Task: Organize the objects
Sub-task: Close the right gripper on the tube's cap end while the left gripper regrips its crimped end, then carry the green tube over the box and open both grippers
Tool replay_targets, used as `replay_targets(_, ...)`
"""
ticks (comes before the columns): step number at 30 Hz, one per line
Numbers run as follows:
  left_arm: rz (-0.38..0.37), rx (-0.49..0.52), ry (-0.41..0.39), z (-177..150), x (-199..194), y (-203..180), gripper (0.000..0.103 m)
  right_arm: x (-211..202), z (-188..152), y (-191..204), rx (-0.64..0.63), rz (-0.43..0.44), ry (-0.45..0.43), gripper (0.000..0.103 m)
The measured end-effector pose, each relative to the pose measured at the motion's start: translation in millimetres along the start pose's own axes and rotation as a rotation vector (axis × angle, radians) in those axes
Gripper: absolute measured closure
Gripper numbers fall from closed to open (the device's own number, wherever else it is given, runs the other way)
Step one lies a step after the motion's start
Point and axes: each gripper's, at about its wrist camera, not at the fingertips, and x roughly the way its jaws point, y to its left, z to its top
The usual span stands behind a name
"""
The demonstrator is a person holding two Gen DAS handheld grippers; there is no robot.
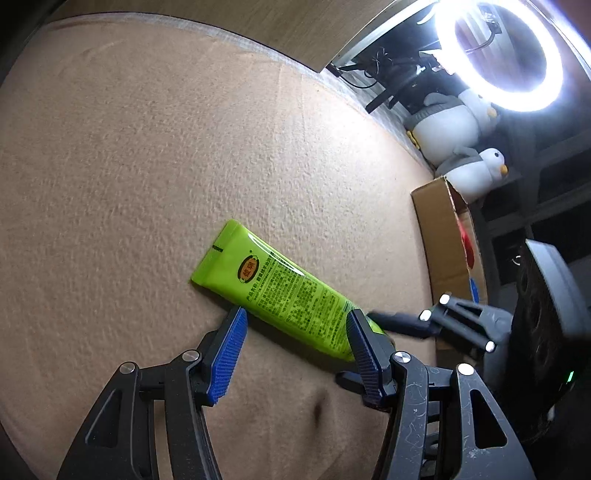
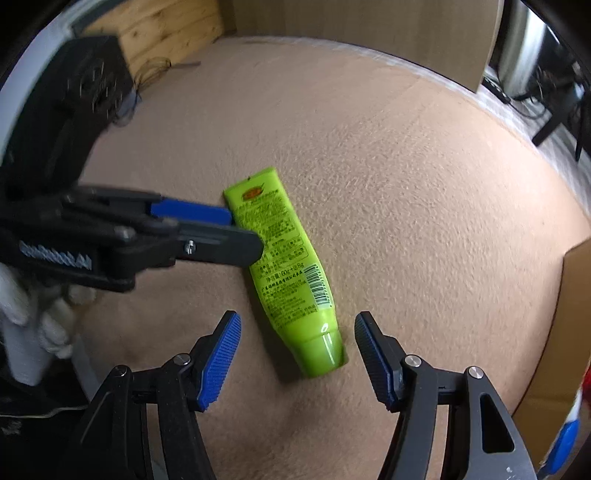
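Note:
A lime-green tube (image 1: 280, 291) lies flat on the tan felt mat (image 1: 147, 166), its crimped end far left and its cap near right. My left gripper (image 1: 295, 321) is open and straddles the tube's cap half. One blue pad sits at the tube's lower edge and the other by the cap, with no clear squeeze. In the right wrist view the tube (image 2: 284, 266) points its cap toward me. My right gripper (image 2: 295, 332) is open around the cap end, with a gap on each side. The left gripper (image 2: 243, 229) reaches in from the left over the tube's upper half.
An open cardboard box (image 1: 443, 236) stands at the mat's right edge, and the same box (image 2: 569, 295) holds a red and blue item. Beyond the mat are a ring light (image 1: 498, 55), plush penguins (image 1: 454, 125) and a wooden crate (image 2: 166, 29). A white-gloved hand (image 2: 22, 295) holds the left gripper.

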Motion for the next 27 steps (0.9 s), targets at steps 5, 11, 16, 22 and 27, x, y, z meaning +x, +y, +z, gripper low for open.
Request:
replay_targets(5,-0.019,-0.017,-0.008,4.2,10.1,-5.2,0.039,7.6,-5.6,7.5,-0.041,-0.044,0.013,0.069)
replay_targets(11,-0.019,-0.022,-0.010,12.6,24.6,-18.8,0.038,2.5,-13.9,-11.7,0.063,0.032,-0.041,0.069)
replay_targets(16,-0.001,-0.007,-0.012,21.3,36.5,-30.5,0.040,-1.7,-25.0,-41.3,0.206,0.165,-0.087,0.069)
replay_targets(22,0.004,-0.015,-0.004,23.4,50.6,-37.3,0.073,-4.9,-30.3,-38.8,0.183,0.107,-0.108,0.072)
replay_targets(27,-0.021,-0.021,-0.006,24.3,56.2,-42.4,0.074,-8.5,-34.7,-41.3,0.173,0.047,-0.114,0.072)
